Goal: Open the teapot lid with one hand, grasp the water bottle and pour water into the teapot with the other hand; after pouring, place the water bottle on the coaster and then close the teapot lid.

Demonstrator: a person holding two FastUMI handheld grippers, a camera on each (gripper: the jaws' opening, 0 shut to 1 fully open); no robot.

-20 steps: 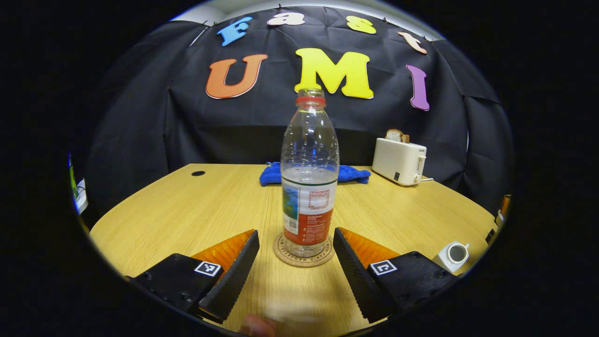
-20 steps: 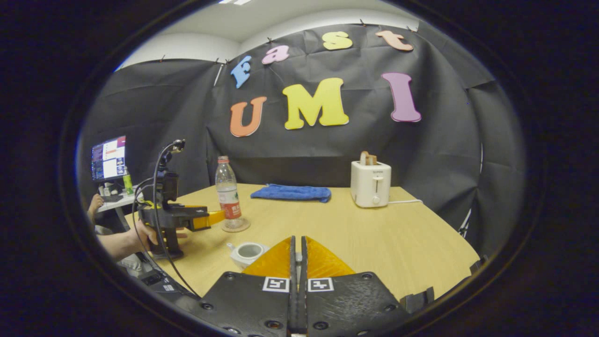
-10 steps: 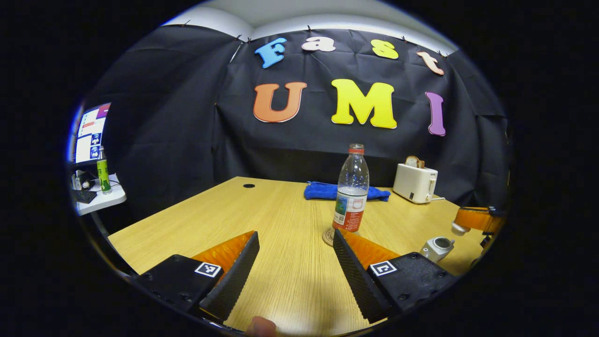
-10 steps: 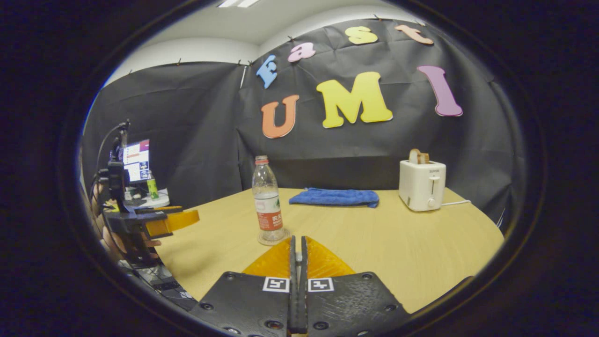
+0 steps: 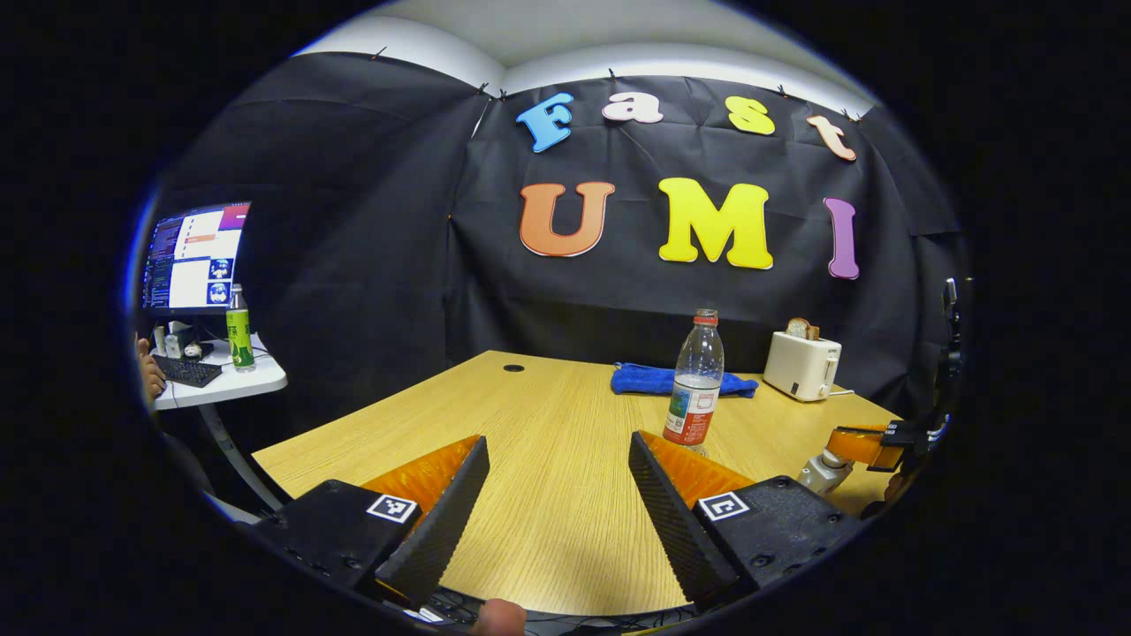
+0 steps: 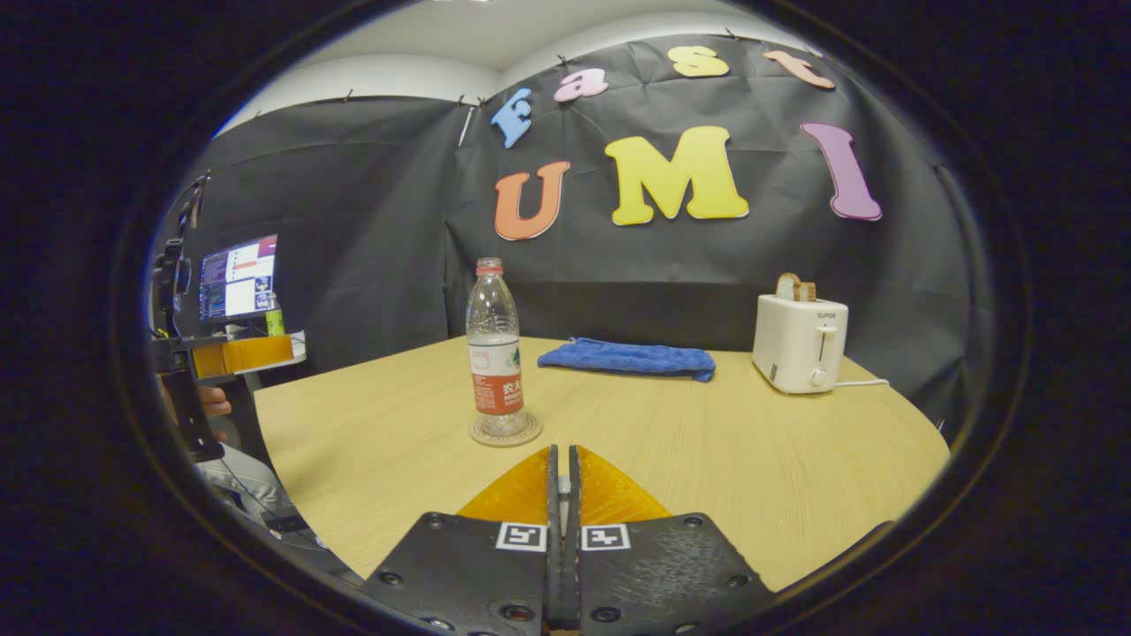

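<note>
A clear water bottle [image 5: 697,382] with a red label stands upright on a round coaster [image 6: 505,430] on the wooden table [image 5: 548,495]. My left gripper [image 5: 557,442] is open and empty, well back from the bottle near the table's front edge. At the right edge of the left gripper view, the small white teapot [image 5: 822,474] sits directly beneath my right gripper [image 5: 841,440]. In the right gripper view, my right gripper [image 6: 558,452] is shut, with a small pale piece of the teapot lid [image 6: 558,483] pinched between its fingers. The teapot body is hidden under those fingers.
A blue cloth [image 6: 627,358] and a white toaster [image 6: 800,344] with bread sit at the back of the table. A side table [image 5: 216,384] at the left holds a monitor and a green bottle. My left gripper [image 6: 239,355] is off the table's left edge.
My left gripper has backed far away from the bottle, which stays on the coaster. The right gripper, still shut on the lid, has moved over the teapot.
</note>
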